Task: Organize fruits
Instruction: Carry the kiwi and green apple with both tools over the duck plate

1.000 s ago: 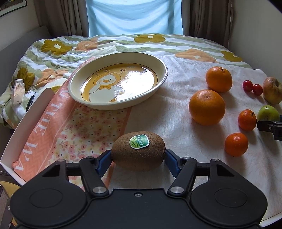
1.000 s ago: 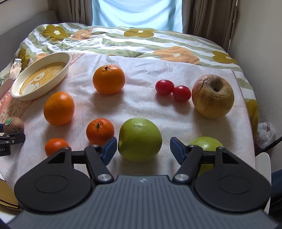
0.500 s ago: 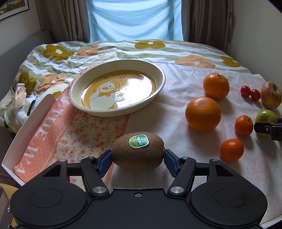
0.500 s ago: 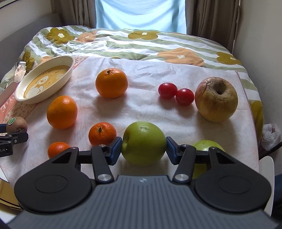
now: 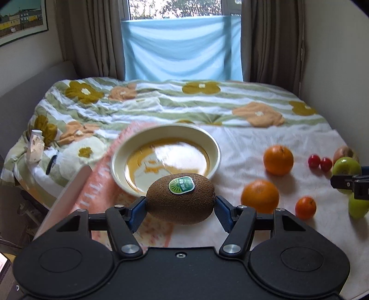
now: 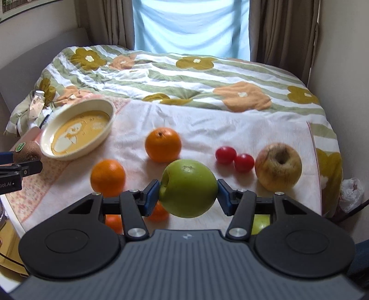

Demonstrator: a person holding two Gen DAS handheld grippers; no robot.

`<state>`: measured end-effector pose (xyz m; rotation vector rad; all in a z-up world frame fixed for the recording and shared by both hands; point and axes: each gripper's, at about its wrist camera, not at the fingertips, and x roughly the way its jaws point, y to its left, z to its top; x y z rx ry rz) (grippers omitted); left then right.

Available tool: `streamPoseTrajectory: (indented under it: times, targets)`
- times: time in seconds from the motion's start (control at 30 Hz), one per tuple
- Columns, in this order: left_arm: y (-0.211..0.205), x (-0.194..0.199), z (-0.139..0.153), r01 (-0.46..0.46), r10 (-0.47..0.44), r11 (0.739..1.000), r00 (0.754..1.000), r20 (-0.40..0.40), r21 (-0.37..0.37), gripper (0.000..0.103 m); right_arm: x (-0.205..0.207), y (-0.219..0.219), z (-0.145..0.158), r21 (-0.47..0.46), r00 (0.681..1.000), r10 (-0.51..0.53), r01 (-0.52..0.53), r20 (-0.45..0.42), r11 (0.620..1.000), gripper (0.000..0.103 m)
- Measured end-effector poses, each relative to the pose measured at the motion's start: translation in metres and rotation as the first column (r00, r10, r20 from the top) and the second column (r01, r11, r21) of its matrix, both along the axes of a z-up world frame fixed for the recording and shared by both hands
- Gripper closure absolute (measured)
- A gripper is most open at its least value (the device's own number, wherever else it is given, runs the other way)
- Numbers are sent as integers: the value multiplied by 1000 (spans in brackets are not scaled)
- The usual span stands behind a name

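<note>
Both the left gripper (image 5: 180, 206) and right gripper (image 6: 188, 193) are black, with blue finger pads and silver screws

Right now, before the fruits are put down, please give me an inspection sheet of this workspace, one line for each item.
Surface: white cloth over a flowered quilt; a pink patterned mat under the dish.
Job's things: kiwi and green apple held in the air; cream dish holds no fruit; two large oranges, small mandarins partly hidden, two red cherry tomatoes, wrinkled brownish apple, second green apple.
Clutter: small carton at the quilt's left edge; plastic bag.
Grippers: left gripper shut on kiwi; right gripper shut on green apple.
Cables: nothing seen.
Surroundings: curtains, blue window cloth, framed picture.
</note>
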<state>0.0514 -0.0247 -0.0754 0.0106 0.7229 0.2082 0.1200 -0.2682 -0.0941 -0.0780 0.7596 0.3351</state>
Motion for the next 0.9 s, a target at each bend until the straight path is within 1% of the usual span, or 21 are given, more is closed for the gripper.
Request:
streamPoseTrajectory:
  times: [0.17,0.27,0.37,0.47,0.7,0.9]
  targets:
    - [18,4,28,-4,3,1000,999,47,17,35,-2,22,29,11,999,30,-30,33,999,35]
    - [32,8,39,1,-2,1000,998,62,18,35,1,42,44,14,998,45,-46,46,999,35]
    - [47,15,45,18,-19,1000,998,67,21,35,3,63,55,18,997,49,-50,51,999,35]
    - [61,25,49,45,-46,999,997,70,19,35,9,88,62,10,999,32,-32,35,999,35]
    - [89,58,44,147,-149,988,988,39,44,35,24,137,62,29,1000,-11,11,10,1000,35]
    - [107,95,29,252,-253,966,967,15,63,35,49,167,54,34,997,-83,84,-3,996,35]
